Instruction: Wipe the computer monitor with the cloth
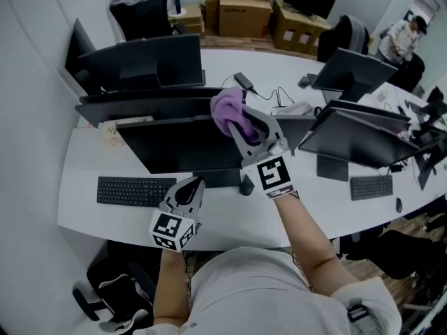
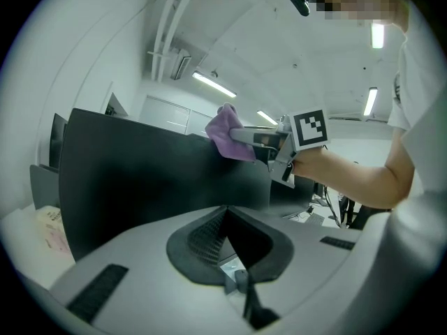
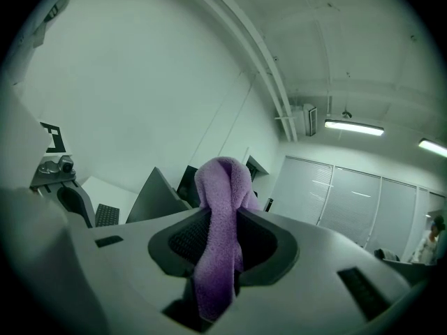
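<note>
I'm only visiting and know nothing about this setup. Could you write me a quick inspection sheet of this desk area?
Surface: white curved desk, long and shared.
Job's things: purple cloth at the top edge of the black monitor.
Clutter: keyboard in front of the monitor.
Grippers: right gripper shut on the cloth; left gripper shut, empty, held low by the desk edge.
Cables: black cables behind the monitor.
Surroundings: more monitors, cardboard boxes, a person far right.
</note>
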`<state>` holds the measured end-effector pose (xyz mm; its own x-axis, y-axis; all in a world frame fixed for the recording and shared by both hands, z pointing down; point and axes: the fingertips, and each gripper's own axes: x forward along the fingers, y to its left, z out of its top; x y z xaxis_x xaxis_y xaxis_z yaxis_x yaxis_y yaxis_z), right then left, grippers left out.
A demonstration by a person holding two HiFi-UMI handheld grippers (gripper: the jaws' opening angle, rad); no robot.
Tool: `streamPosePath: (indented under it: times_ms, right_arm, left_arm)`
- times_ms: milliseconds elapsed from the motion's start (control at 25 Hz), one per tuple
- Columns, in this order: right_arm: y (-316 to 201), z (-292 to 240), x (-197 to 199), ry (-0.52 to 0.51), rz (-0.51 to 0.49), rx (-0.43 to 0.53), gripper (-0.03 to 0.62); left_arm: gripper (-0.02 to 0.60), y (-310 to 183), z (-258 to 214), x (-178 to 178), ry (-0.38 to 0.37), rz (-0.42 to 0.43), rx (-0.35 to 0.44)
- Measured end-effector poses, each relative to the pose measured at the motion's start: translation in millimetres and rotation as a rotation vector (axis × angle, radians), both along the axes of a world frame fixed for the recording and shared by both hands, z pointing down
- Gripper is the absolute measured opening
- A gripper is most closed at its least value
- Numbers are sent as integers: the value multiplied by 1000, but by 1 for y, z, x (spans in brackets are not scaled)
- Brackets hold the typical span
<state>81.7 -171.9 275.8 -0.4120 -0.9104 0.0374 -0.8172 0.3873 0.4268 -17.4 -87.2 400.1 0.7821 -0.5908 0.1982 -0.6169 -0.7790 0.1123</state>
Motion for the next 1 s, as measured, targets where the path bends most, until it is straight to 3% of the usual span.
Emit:
streamPosePath:
  times_ms: [1000]
  right_arm:
    - [29,13,128,-75,107,-29,117]
  left_arm:
    - [2,32,7,90,-59,59,-10]
